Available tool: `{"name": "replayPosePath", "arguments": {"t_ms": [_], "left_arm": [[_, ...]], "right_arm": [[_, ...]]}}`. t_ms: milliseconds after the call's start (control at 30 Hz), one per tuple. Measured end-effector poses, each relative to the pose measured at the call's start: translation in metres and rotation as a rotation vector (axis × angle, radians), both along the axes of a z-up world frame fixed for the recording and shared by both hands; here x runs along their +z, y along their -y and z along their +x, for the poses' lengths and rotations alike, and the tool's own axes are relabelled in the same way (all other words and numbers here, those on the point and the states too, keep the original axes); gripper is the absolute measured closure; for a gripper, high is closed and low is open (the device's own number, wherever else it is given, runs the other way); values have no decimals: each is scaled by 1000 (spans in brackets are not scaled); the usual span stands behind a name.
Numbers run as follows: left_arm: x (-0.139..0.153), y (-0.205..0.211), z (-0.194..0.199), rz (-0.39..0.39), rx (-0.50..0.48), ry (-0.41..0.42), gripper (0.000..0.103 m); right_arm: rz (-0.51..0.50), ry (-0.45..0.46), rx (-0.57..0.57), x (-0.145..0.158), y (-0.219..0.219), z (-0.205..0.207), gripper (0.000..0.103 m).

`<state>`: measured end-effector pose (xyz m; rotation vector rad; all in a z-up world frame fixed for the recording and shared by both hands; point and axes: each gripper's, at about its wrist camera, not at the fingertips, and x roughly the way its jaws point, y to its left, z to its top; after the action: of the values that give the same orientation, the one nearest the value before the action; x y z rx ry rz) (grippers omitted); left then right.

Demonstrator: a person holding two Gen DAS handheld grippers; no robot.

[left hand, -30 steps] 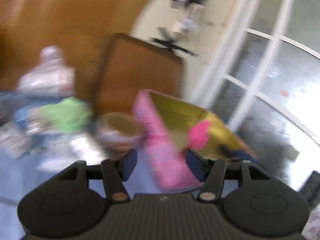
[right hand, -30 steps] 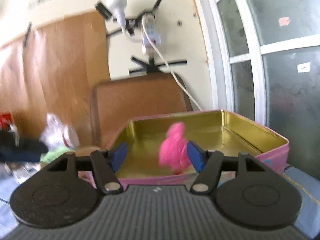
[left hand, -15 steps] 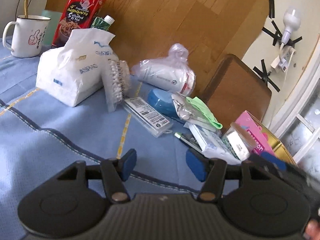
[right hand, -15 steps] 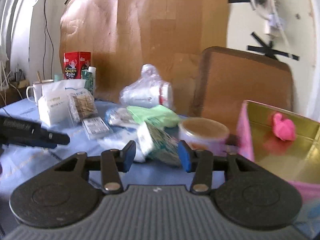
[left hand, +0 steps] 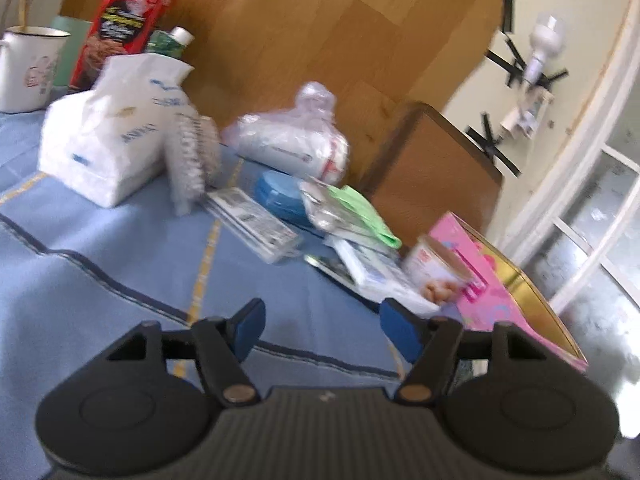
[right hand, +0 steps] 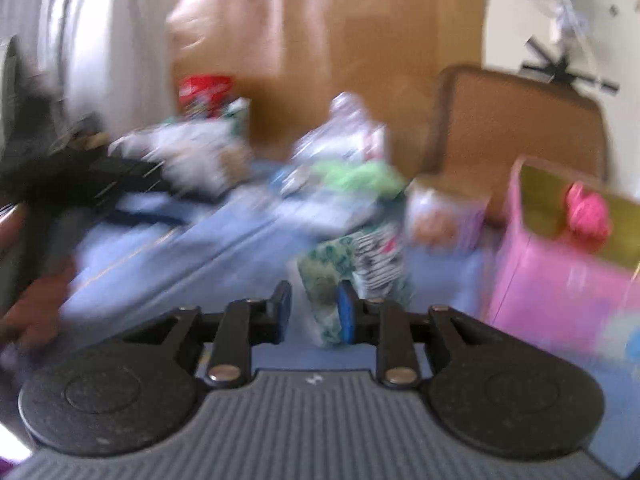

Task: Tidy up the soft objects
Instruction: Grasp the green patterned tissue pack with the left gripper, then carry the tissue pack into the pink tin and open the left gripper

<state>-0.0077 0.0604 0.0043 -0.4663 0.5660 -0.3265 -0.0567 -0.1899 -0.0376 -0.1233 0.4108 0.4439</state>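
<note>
Fingers of the right gripper (right hand: 314,314) are closing around a soft green-patterned tissue packet (right hand: 352,276) at twelve o'clock, its long axis upright; left gripper (left hand: 320,330) is hovering wide, empty. Pink tin box (right hand: 560,280) is lying at two o'clock.

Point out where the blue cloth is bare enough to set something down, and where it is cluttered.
Bare: the blue cloth in front of the left gripper, bordered by the tissue pack and the flat label packet. Crowded: from the green cloth and round tub to the pink tin.
</note>
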Motion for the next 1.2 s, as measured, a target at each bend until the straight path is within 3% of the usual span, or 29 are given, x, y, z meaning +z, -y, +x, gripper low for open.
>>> {"name": "replayPosePath", "arguments": {"t_ms": [33, 67, 100, 167, 300, 467, 533, 600, 700, 800, 933, 1000, 1100, 1200], "left_arm": [[1, 5, -1, 3, -24, -1, 37], [1, 11, -3, 1, -57, -5, 37], [1, 20, -6, 2, -95, -11, 37], [5, 36, -7, 25, -158, -15, 37], [14, 62, -2, 58, -224, -14, 35], [8, 79, 19, 98, -211, -77, 37], [-1, 85, 26, 102, -243, -128, 50], [-1, 92, 21, 113, -259, -119, 55], [12, 102, 12, 119, -283, -72, 55], [34, 116, 12, 75, -337, -9, 55], [64, 164, 21, 113, -410, 93, 55], [74, 192, 27, 133, -444, 141, 55], [78, 226, 44, 121, -468, 142, 54], [72, 252, 61, 149, -448, 105, 42]], "right_arm": [[16, -8, 2, -3, 3, -8, 48], [52, -15, -19, -6, 9, -16, 30], [85, -23, -33, -8, 13, -20, 25], [117, -31, -41, -9, 19, -21, 25], [80, -40, -72, -7, 12, -2, 25], [32, -99, -64, -11, -2, 26, 25], [33, -133, -52, -15, -7, 35, 27], [24, -125, -33, -12, -9, 37, 66], [65, -82, -65, -10, 0, 29, 67], [88, 89, -129, -3, 13, 2, 67], [89, 237, -263, 9, 35, -9, 67], [106, 260, -328, 17, 52, -3, 67], [104, 265, -405, 22, 77, 11, 67], [55, 234, -507, 16, 99, 31, 62]]}}
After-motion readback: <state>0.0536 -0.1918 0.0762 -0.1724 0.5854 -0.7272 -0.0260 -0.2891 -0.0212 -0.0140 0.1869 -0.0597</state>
